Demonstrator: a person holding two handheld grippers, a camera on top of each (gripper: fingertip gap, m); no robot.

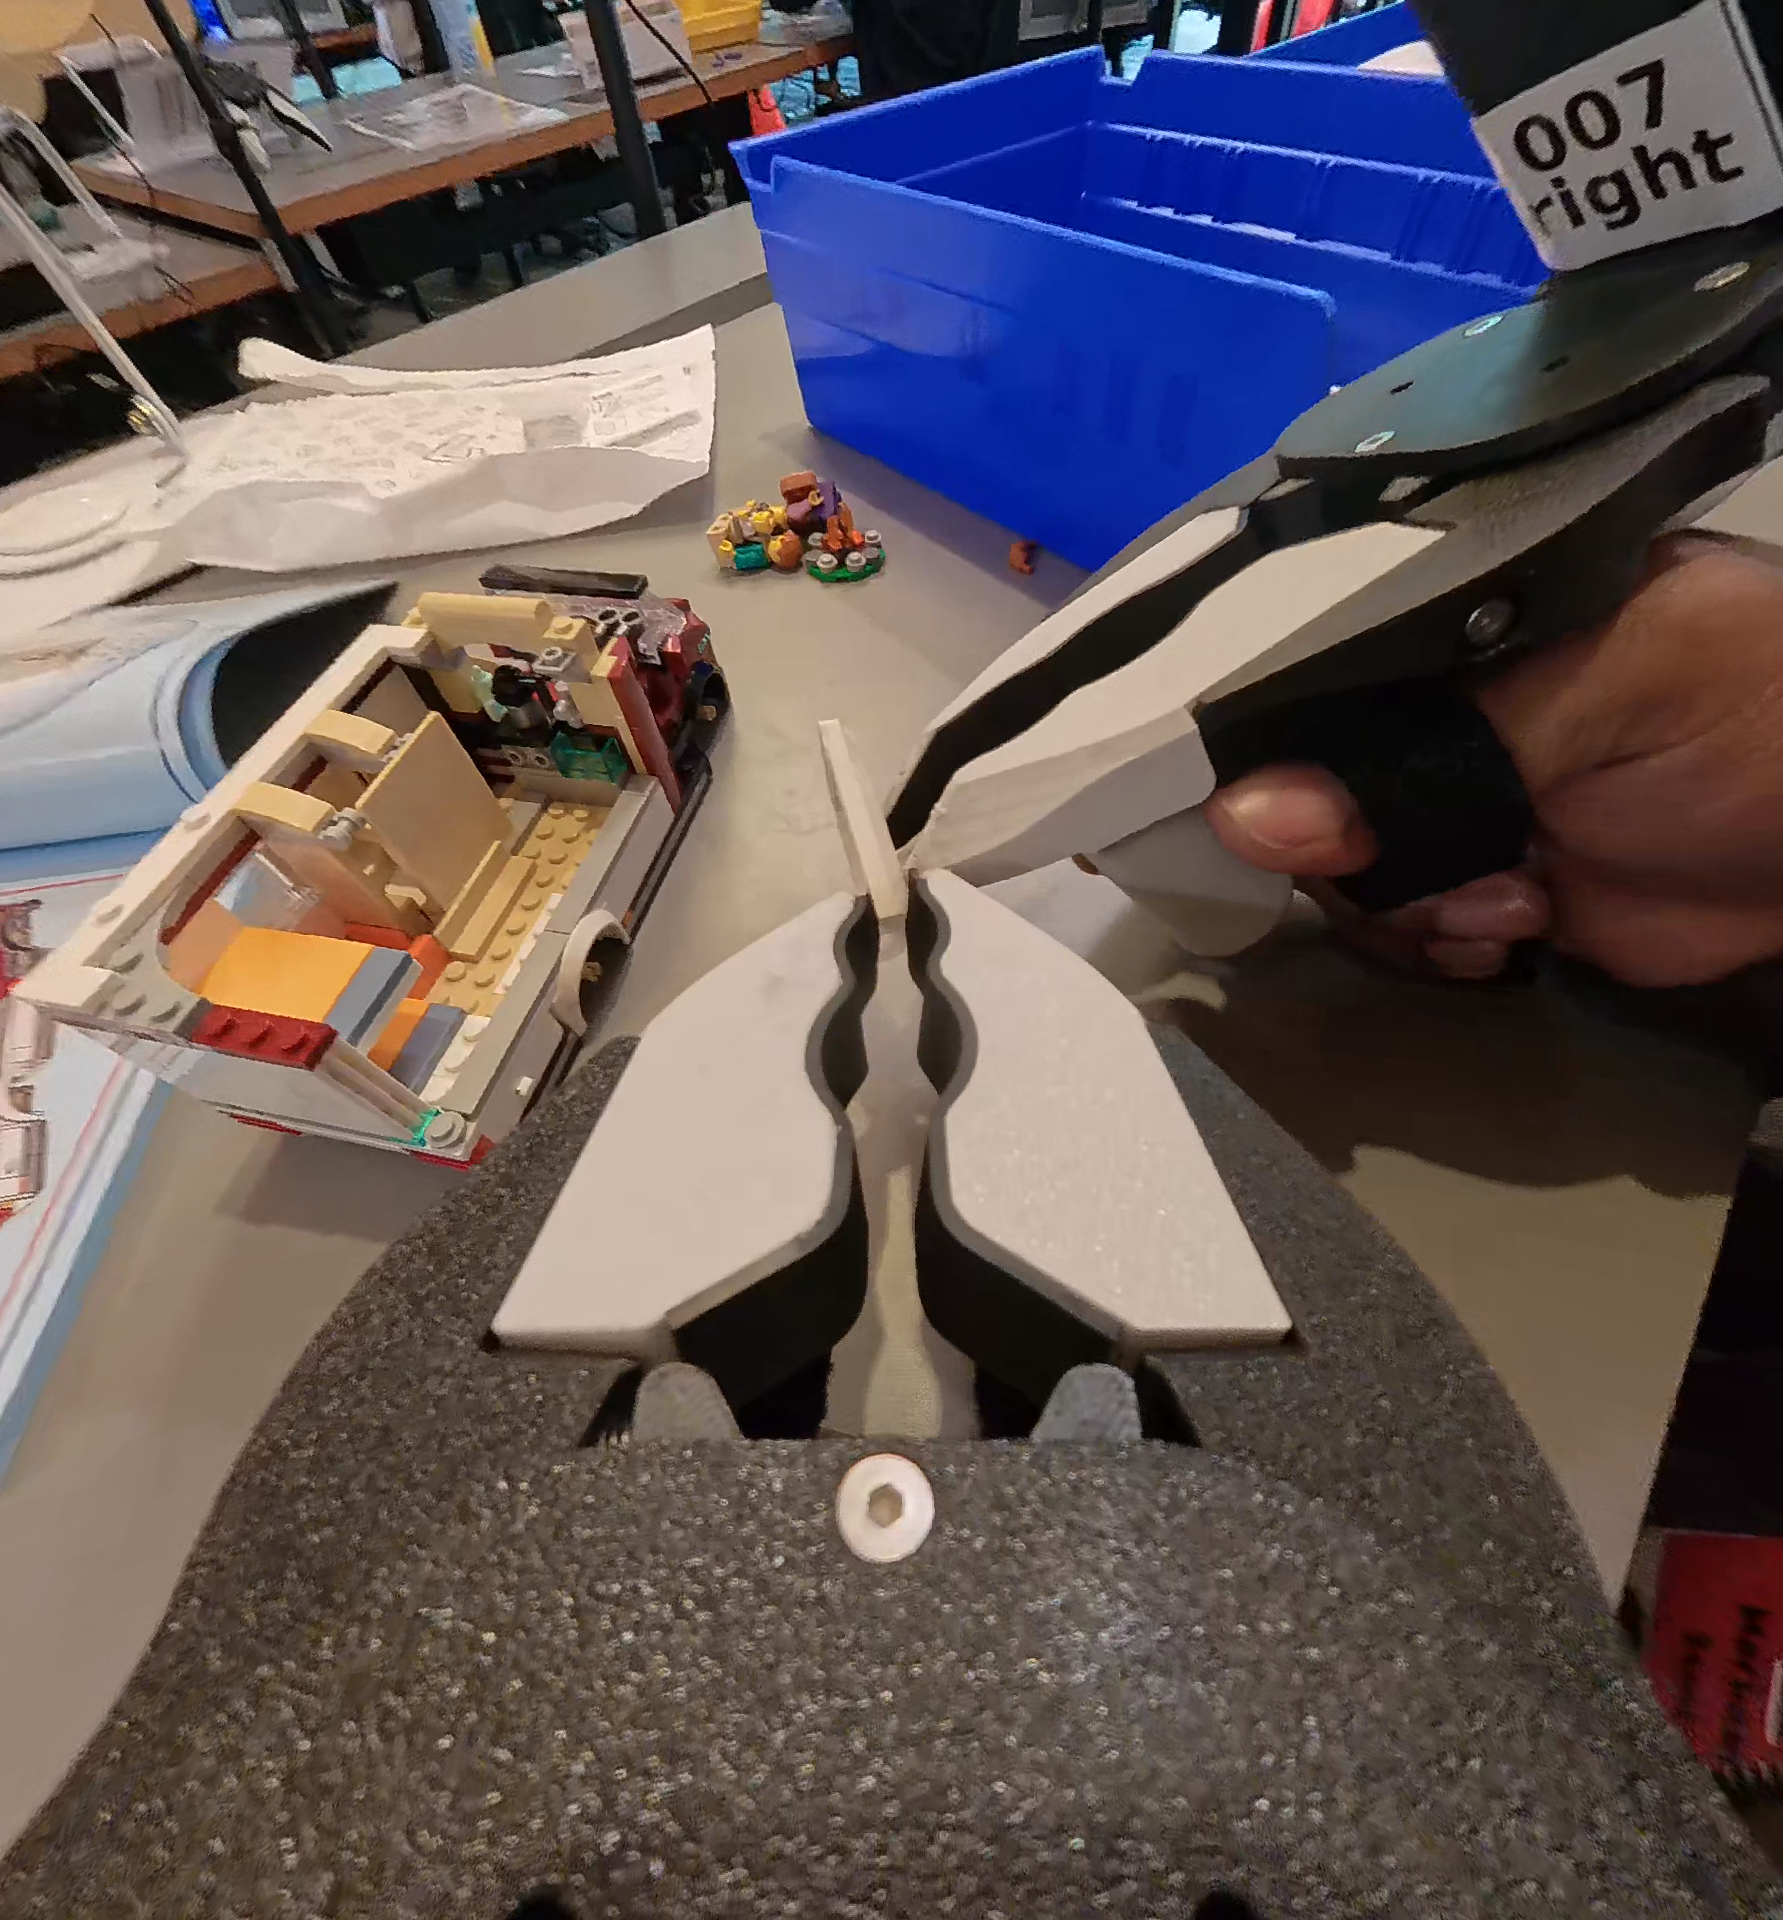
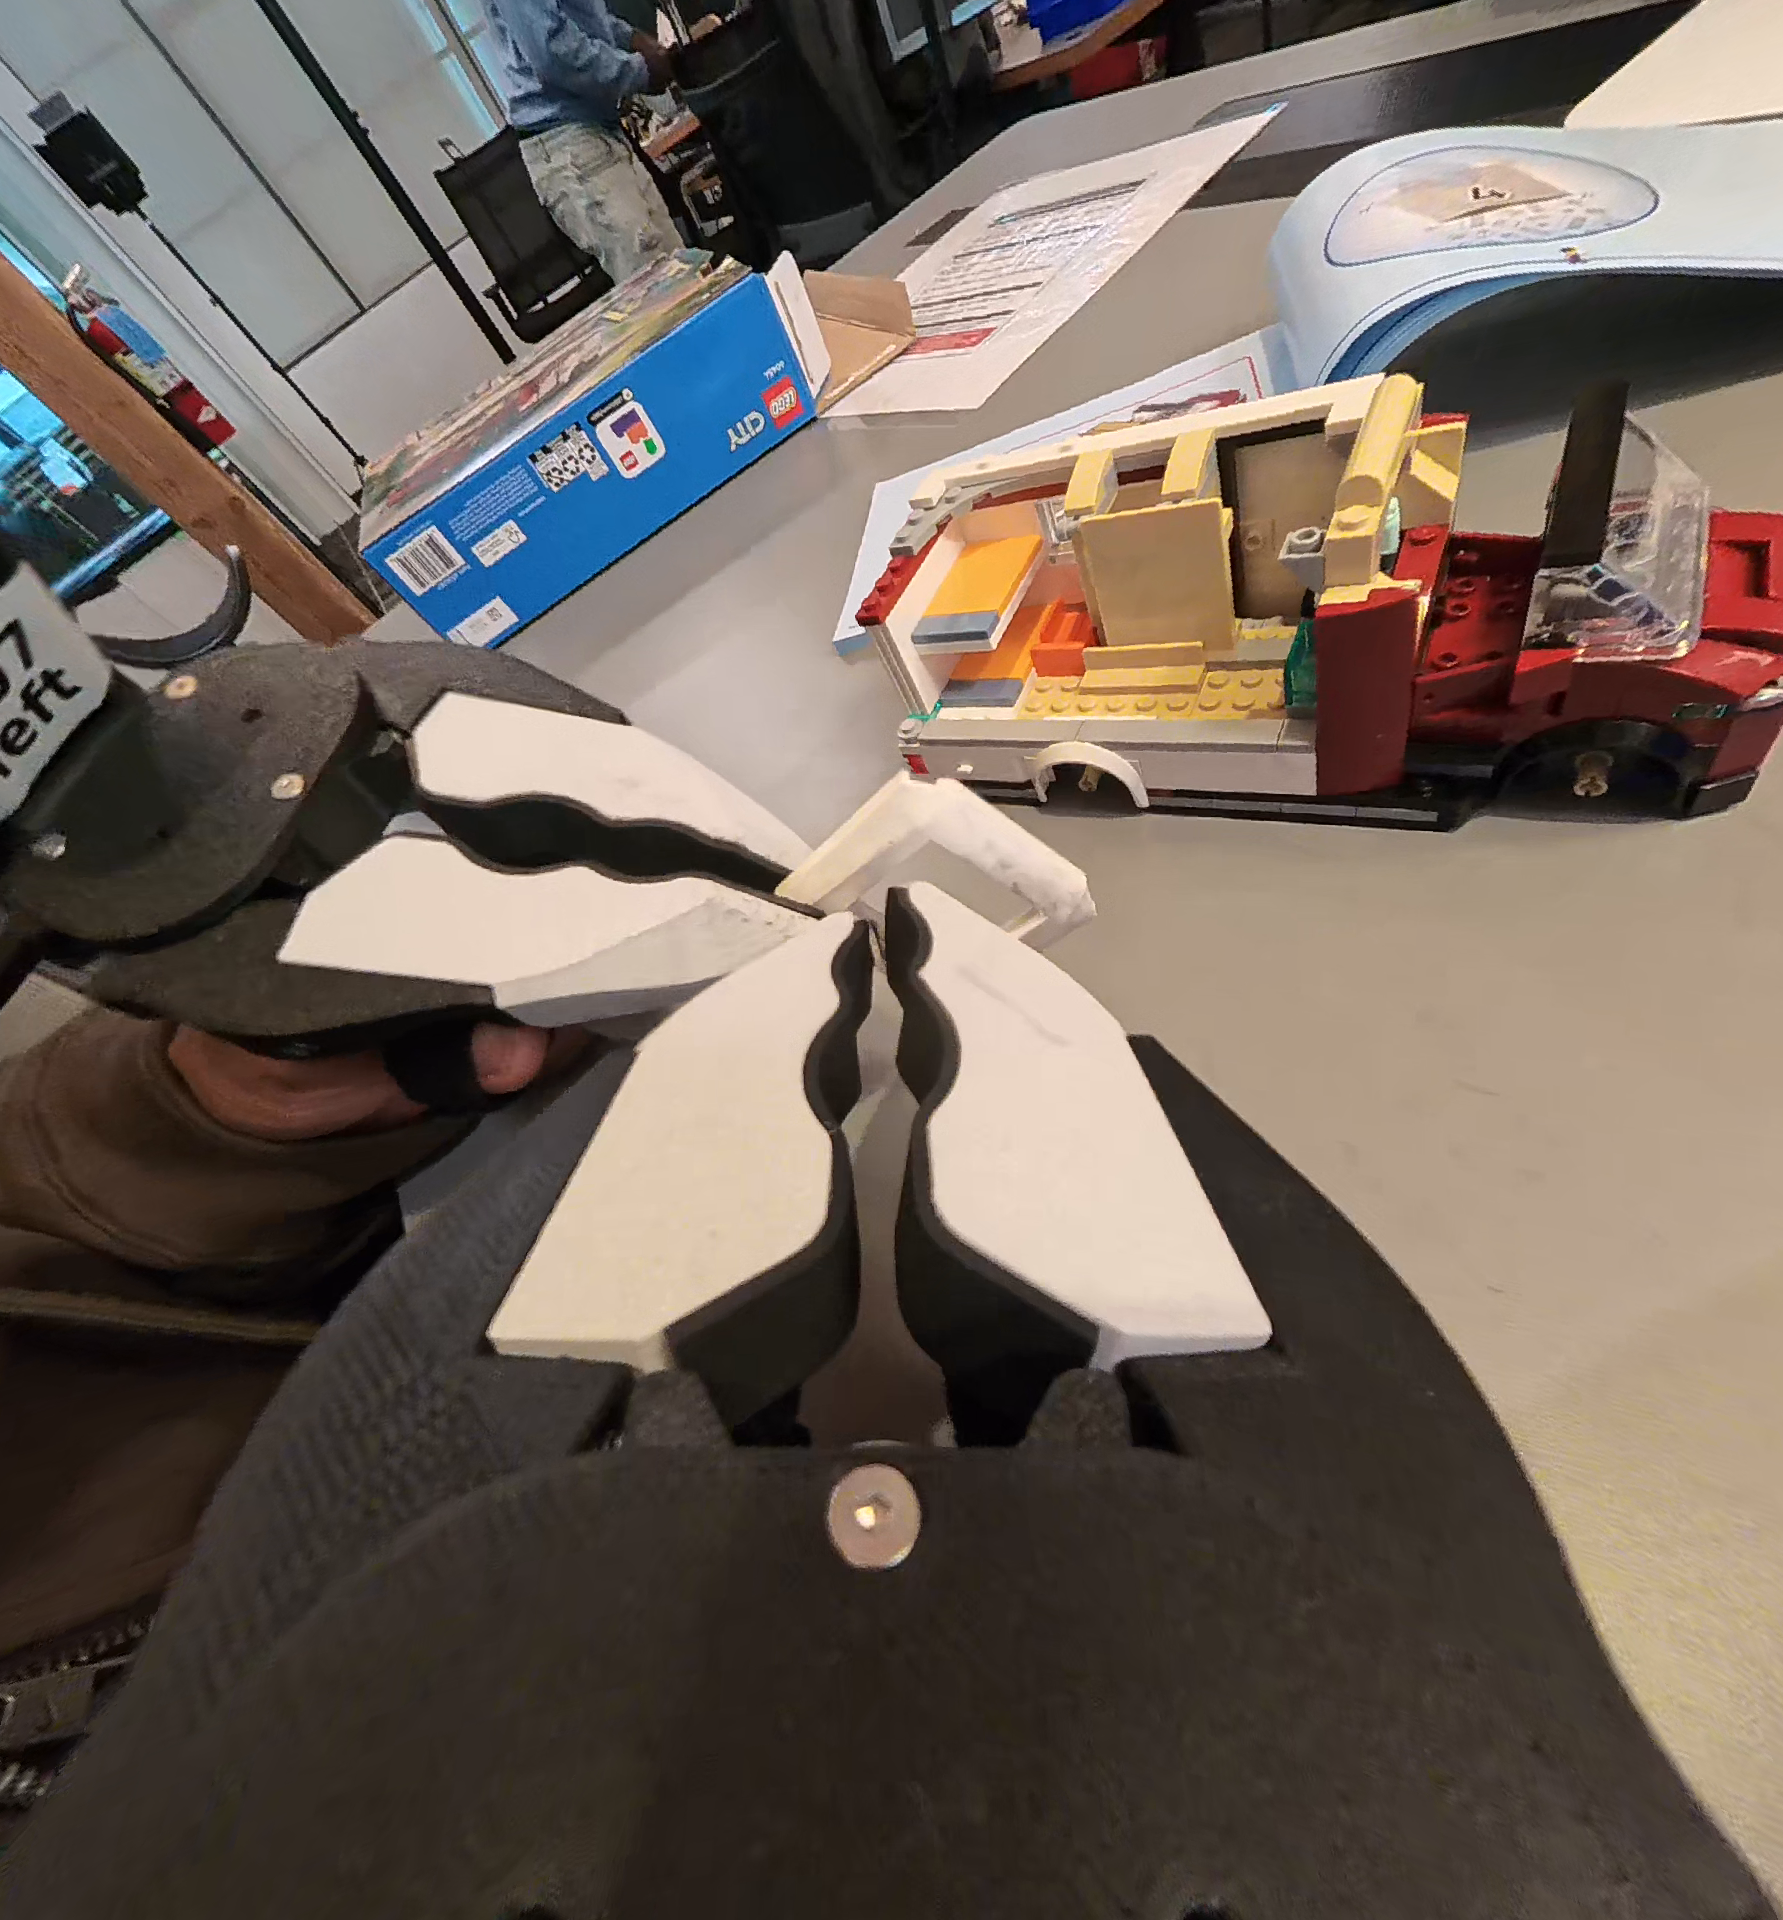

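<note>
The left gripper (image 1: 892, 914) is clamped on a white frame piece (image 1: 859, 805), its two pads pressed against the near end of the flat leg, which stands out forward from the fingertips. The right gripper (image 2: 879, 935) comes in from the right with its tips nearly together at the inner side of the same piece; it appears to pinch a thin edge there, but the contact is too small to confirm. In the right wrist view, the piece (image 2: 954, 831) shows as an open, angular frame held above the grey table (image 2: 1386, 1143), just beside both sets of fingertips and well apart from everything else.

The brick-built camper van (image 2: 1282, 644) stands on the table beyond the grippers, roof off, interior fittings exposed, wheel arches without wheels. It looks only partly assembled. The frame piece is not attached to it.

An open instruction booklet (image 1: 25, 1195) lies under and beside the van. A small cluster of loose bricks (image 1: 799, 530) sits near a blue bin (image 1: 1022, 343). A blue set box (image 2: 596, 457) lies farther back.
</note>
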